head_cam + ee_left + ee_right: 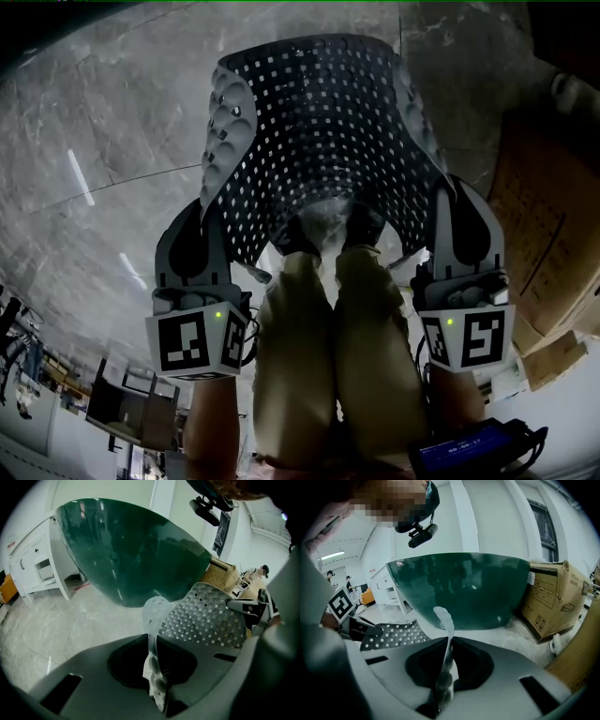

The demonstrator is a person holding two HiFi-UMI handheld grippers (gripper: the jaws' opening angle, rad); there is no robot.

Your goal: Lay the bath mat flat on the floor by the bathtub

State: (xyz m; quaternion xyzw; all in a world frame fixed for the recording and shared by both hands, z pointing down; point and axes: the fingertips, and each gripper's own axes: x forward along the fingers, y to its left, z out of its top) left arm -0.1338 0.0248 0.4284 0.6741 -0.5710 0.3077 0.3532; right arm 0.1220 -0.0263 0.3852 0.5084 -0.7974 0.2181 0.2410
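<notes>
As the bath mat (pixel 323 141) hangs between the two hands, the left gripper (pixel 211 211) has its jaws clenched on the near left corner. The right gripper (pixel 441 202) is pinching the near right corner just the same. Each gripper view shows a thin mat edge running straight up through closed jaws.

The perforated sheet sags forward and down from the jaws, bowed like a hammock. It's off the marble floor (pixel 103 169) and over the person's shoes.

Now the key relation: the dark green bathtub (pixel 464 588) sits dead ahead of both grippers, with bare floor between it and the mat. The held edge runs left to right, roughly along the tub's side as far as I can judge, and neither hand is clearly nearer.

To the right there's a cardboard box (pixel 551 597) close beside the tub, so that side is tight. The left has open floor. Lowering both hands evenly looks like the call, far edge down first.
</notes>
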